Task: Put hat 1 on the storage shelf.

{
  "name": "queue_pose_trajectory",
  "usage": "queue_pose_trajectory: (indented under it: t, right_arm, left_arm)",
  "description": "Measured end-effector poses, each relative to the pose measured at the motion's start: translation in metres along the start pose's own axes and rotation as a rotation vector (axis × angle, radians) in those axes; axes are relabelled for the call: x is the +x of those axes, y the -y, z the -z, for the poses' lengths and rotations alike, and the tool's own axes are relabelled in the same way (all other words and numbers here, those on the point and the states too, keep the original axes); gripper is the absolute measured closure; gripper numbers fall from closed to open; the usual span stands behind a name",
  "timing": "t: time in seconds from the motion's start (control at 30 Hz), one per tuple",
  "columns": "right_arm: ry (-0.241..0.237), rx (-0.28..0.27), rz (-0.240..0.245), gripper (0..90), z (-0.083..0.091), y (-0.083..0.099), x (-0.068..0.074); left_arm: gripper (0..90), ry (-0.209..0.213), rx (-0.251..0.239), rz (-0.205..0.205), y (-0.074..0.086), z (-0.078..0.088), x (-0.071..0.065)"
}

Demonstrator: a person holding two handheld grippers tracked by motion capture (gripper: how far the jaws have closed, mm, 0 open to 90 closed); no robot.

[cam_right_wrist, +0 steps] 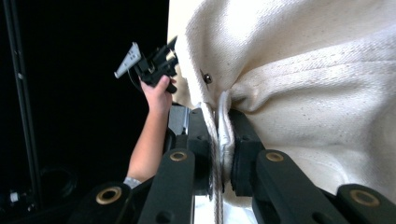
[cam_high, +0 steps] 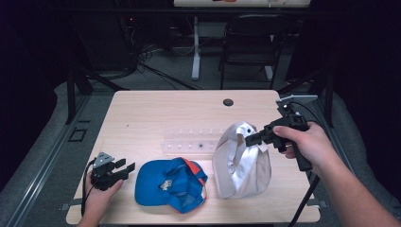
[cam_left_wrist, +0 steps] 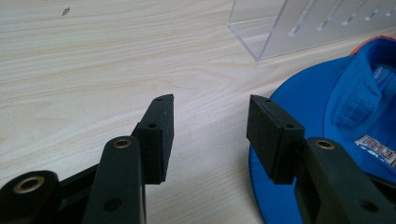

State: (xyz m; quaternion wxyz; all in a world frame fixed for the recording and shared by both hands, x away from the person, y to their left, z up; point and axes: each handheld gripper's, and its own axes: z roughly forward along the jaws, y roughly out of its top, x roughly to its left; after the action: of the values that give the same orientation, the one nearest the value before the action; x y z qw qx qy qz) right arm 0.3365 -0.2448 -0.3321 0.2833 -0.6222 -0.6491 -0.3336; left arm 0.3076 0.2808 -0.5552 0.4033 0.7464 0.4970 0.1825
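Your right hand-held gripper (cam_high: 249, 140) is clenched on the edge of the white cap (cam_high: 241, 163) at the middle right of the high view, so lift it slowly while your left hand-held gripper (cam_high: 124, 170) waits released by the blue cap (cam_high: 165, 184).

On the table (cam_high: 142, 113), two caps sit near the front edge. One cap (cam_high: 171, 184) lies flat left of centre; the other cap (cam_high: 241, 163) stands upright just to its right, its upper edge pinched in the right gripper (cam_high: 250, 139), which comes in from the right. A clear rack (cam_high: 189, 142) lies behind both caps. The left gripper (cam_high: 124, 169) rests on the table just left of the flat cap, jaws apart. A cable hole (cam_high: 228, 102) sits near the table's far edge, and a chair (cam_high: 253, 42) stands beyond it.
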Motion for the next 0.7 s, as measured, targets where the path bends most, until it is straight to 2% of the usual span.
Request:
queue_pose_trajectory:
  t: [0.17,0.3,0.5,0.7]
  right_arm:
    - [-0.013,-0.056,-0.031,81.3,0.012,-0.007,-0.004]
    - [-0.057,-0.100,-0.059,81.3,0.020,-0.014,-0.004]
    - [-0.092,-0.124,-0.067,81.3,0.020,-0.024,0.001]
    - [-0.102,-0.129,-0.062,81.3,0.015,-0.035,0.011]
  left_arm:
    - [51.7,0.000,0.002,-0.001,0.000,0.000,0.000]
    - [51.7,0.001,0.002,0.003,0.000,-0.001,0.000]
    - [51.7,0.001,0.002,0.002,0.000,0.000,0.001]
    - [51.7,0.002,0.002,0.004,0.000,-0.001,0.001]
